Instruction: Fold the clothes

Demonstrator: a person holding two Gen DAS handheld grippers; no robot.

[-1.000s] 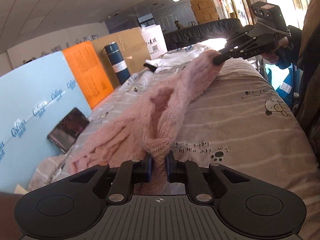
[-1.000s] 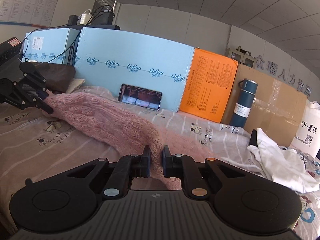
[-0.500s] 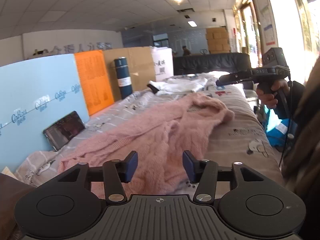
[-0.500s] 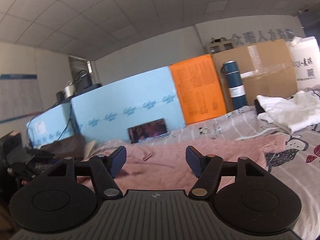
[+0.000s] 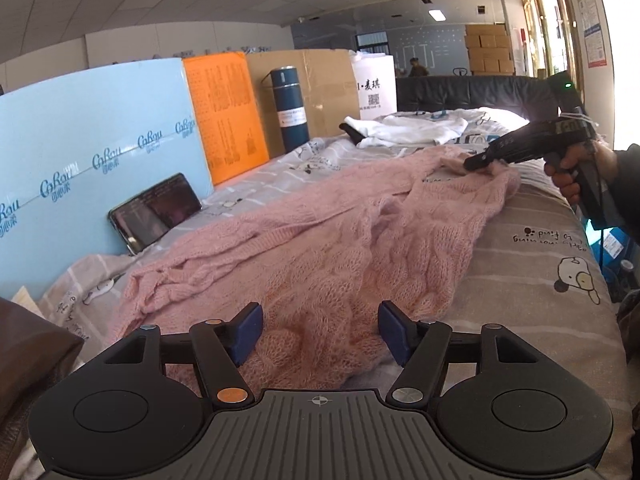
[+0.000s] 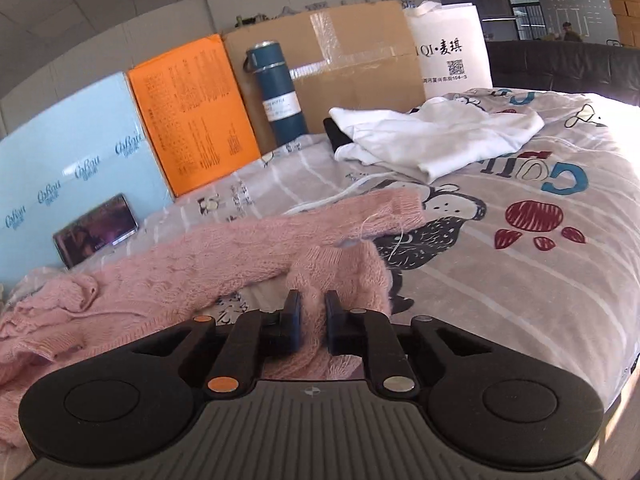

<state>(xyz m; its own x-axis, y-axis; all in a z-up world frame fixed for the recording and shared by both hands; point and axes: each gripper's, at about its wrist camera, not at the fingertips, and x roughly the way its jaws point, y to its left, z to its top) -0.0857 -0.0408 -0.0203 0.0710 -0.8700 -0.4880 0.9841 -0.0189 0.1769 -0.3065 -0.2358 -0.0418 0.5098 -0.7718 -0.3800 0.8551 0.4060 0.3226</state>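
A pink knitted sweater (image 5: 320,240) lies spread and rumpled across the bed. My left gripper (image 5: 318,330) is open and empty just above its near end. My right gripper (image 6: 312,320) is shut on a fold of the sweater (image 6: 224,256) at its far end. The right gripper also shows in the left wrist view (image 5: 480,162), pressed into the sweater's far edge. One sleeve (image 6: 384,210) stretches toward the middle of the bed.
White clothes (image 6: 436,136) lie piled at the back of the bed. A blue bottle (image 6: 276,96), an orange board (image 6: 192,112), a cardboard box (image 6: 352,52) and a phone (image 5: 156,212) against a blue board line the far side. The bed edge (image 5: 600,320) runs on the right.
Both grippers let go of the sweater, which dropped flat onto the bed. The right gripper has since come down and shut on the sweater's far end. The left gripper stays open.
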